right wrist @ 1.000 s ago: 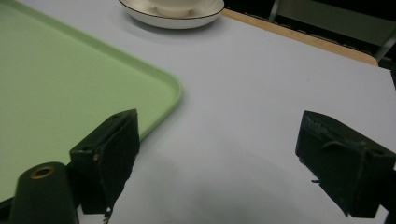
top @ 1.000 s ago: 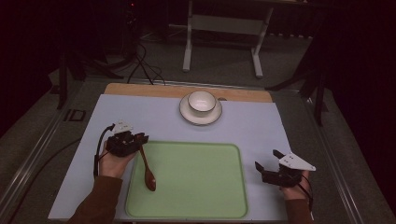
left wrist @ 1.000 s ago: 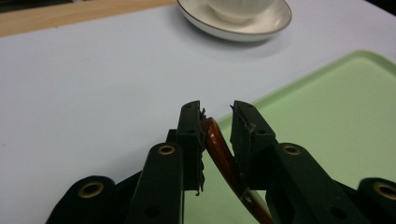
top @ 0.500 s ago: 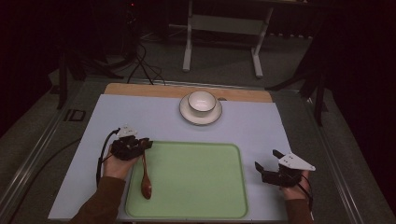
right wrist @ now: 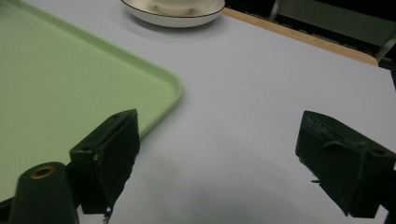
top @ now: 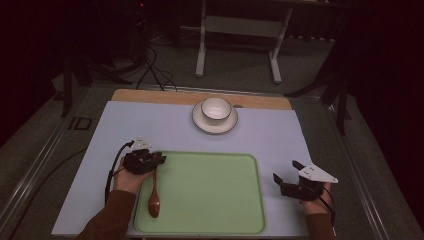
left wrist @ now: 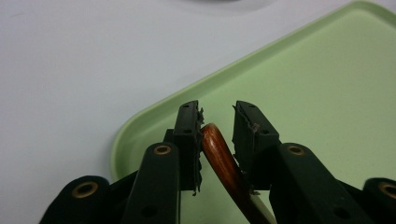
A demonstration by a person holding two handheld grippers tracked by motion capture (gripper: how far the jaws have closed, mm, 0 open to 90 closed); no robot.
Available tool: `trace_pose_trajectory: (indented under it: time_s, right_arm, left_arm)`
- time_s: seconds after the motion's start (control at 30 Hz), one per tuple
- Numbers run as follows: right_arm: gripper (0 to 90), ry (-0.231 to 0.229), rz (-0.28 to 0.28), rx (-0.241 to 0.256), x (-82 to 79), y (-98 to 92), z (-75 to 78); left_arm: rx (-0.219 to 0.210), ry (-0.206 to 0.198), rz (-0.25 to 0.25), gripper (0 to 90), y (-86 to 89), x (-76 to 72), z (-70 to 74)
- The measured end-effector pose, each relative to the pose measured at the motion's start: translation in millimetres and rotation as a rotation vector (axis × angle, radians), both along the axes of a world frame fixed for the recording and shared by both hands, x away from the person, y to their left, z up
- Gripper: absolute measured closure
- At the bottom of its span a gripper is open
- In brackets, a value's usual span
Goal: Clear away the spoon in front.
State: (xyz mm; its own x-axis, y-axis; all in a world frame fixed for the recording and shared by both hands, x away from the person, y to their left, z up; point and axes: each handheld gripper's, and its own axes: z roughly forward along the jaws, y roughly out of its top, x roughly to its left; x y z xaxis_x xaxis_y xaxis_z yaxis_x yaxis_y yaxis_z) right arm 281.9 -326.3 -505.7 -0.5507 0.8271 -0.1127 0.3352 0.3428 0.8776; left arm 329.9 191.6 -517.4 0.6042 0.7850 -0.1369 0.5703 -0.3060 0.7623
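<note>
My left gripper (top: 159,159) sits at the near-left corner of the green tray (top: 210,220), and between its fingers (left wrist: 189,135) lies the tip of the wooden spoon (top: 154,197)'s handle; the pads stand slightly parted, the left one touching the wood and the right one just clear, so I judge the hold loose rather than clamped. The spoon lies along the tray's left edge, bowl end toward me, handle end up at my fingers. It looks light and stiff, a single piece of lacquered wood; the glossy rounded handle (left wrist: 219,154) will likely be slippery and may roll or swivel if pinched only at its tip. I would take it a little farther down the handle, where the shaft is straighter, and close squarely across it; not fragile, so a firm squeeze should do no harm. My right gripper (top: 287,176) rests on the tabletop (top: 280,135) just beside the tray's right rim, its fingers (right wrist: 114,144) wide apart and holding nothing. A cup on a saucer (top: 215,116) stands well apart beyond the tray.
</note>
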Motion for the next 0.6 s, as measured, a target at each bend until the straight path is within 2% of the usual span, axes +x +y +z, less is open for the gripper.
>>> trace_pose_trajectory:
  time_s: [0.43,0.6]
  right_arm:
    - [13.5,-0.001,0.001,-0.002,-0.4,-0.1,0.0]
    - [13.5,0.002,0.002,-0.002,-0.2,0.2,-0.3]
  left_arm:
    - [0.020,0.019,-0.012,67.3,-5.2,-0.1,-7.9]
    - [0.043,0.024,0.006,65.0,-5.0,1.1,-11.1]
